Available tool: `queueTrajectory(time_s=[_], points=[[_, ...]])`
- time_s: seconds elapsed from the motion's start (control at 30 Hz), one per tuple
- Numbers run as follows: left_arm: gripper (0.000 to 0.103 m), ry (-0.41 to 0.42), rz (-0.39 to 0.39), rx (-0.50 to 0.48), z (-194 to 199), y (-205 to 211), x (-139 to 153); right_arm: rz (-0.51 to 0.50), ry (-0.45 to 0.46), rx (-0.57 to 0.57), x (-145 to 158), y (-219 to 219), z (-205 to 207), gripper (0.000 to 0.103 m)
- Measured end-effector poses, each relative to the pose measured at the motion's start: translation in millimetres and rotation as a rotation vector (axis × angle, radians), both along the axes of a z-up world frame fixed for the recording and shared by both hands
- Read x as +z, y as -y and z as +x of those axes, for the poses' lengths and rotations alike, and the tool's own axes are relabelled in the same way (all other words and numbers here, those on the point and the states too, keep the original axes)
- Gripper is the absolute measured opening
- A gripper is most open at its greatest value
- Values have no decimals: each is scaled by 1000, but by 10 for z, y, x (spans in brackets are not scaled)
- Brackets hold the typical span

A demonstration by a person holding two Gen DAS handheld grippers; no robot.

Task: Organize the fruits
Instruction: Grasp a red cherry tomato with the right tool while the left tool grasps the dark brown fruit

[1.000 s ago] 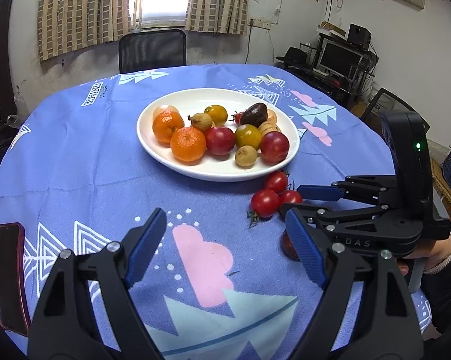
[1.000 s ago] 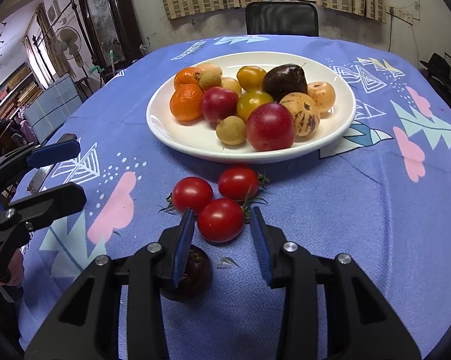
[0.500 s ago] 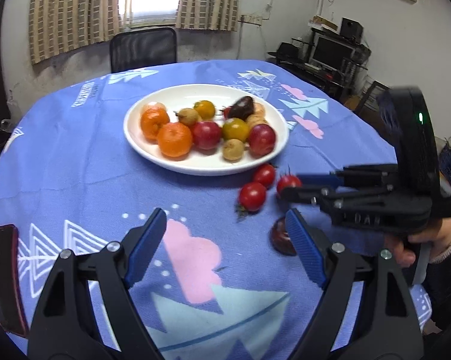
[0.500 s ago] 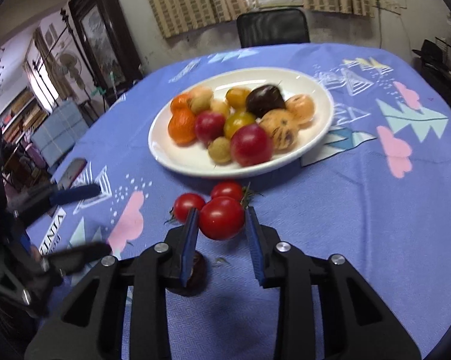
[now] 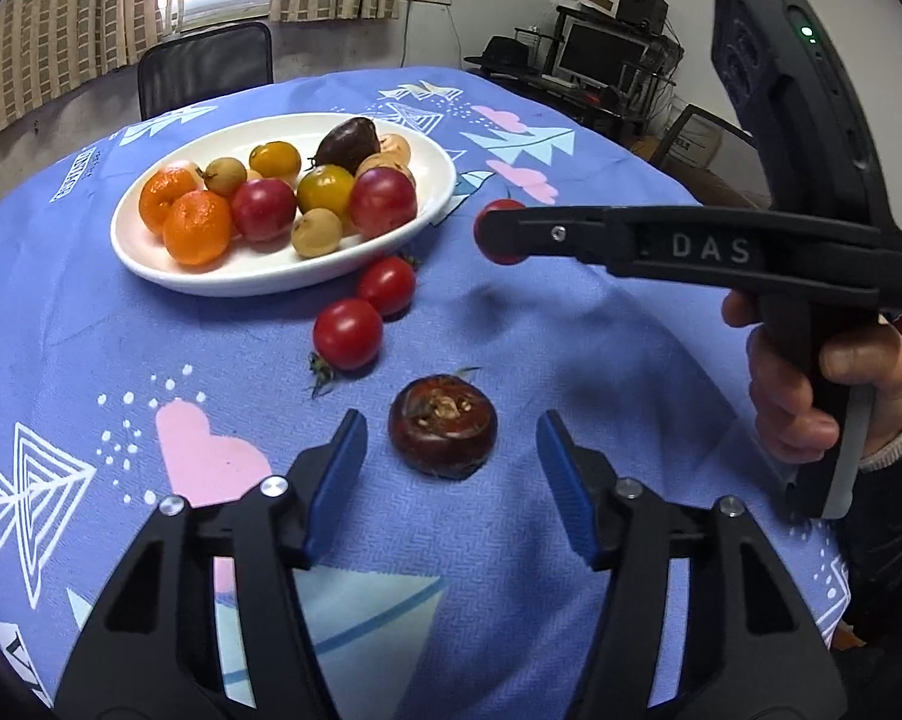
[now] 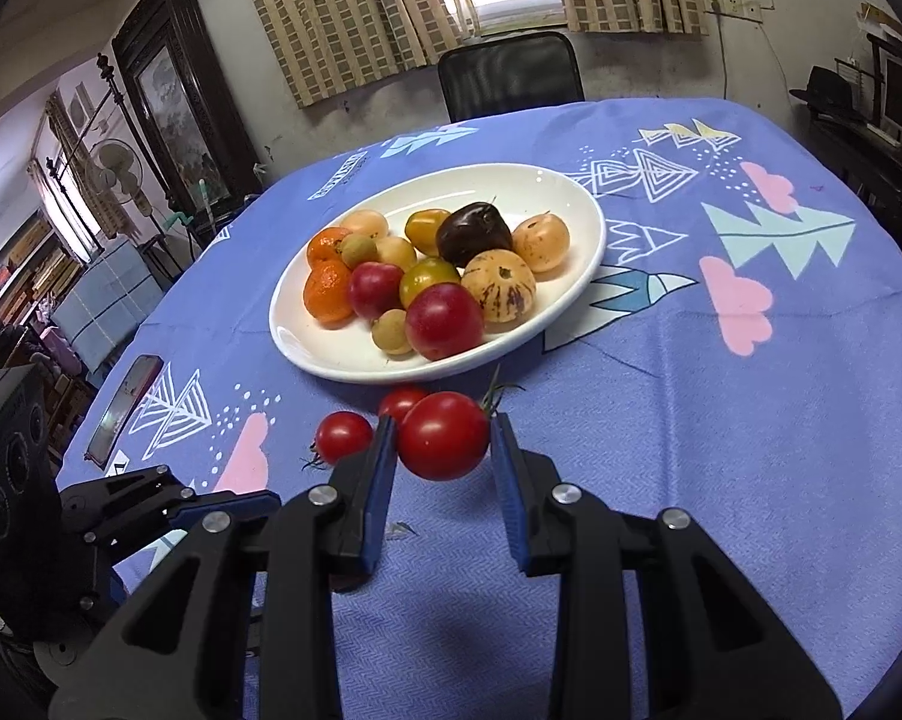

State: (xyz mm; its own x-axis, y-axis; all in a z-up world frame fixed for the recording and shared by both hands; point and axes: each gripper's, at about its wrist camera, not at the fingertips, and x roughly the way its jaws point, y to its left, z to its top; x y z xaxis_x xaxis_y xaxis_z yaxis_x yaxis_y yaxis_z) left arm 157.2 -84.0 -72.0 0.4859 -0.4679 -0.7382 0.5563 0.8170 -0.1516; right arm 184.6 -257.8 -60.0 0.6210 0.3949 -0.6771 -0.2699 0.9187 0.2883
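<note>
My right gripper (image 6: 443, 447) is shut on a red tomato (image 6: 443, 435) and holds it above the blue tablecloth, just short of the white plate (image 6: 330, 360) heaped with fruit. Two more red tomatoes (image 6: 342, 435) (image 6: 399, 402) lie on the cloth by the plate's near rim. In the left wrist view, my left gripper (image 5: 451, 447) stands open, its blue fingers on either side of a dark brown round fruit (image 5: 443, 425) without touching it. The right gripper (image 5: 496, 234) crosses that view from the right with the tomato (image 5: 499, 255) at its tip.
The plate (image 5: 150, 264) carries oranges, red plums, yellow and dark fruits. A dark phone (image 6: 123, 408) lies near the table's left edge. A black chair (image 6: 511, 72) stands behind the table. A hand (image 5: 811, 384) grips the right tool's handle.
The right gripper shut on the nearest tomato and raised it off the cloth. The left gripper moved forward and right, bringing the dark brown fruit between its open fingers.
</note>
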Motion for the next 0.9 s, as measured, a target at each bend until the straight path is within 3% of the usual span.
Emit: queueTrajectory(time_s=[0.3,0.9], points=[[61,-15,38,-2,50,137,-82,2,0,1,9,-1,-17,32],[46,-27,62,31,103,115,-152,-9,-8,-5,-18,-9,-7,32]])
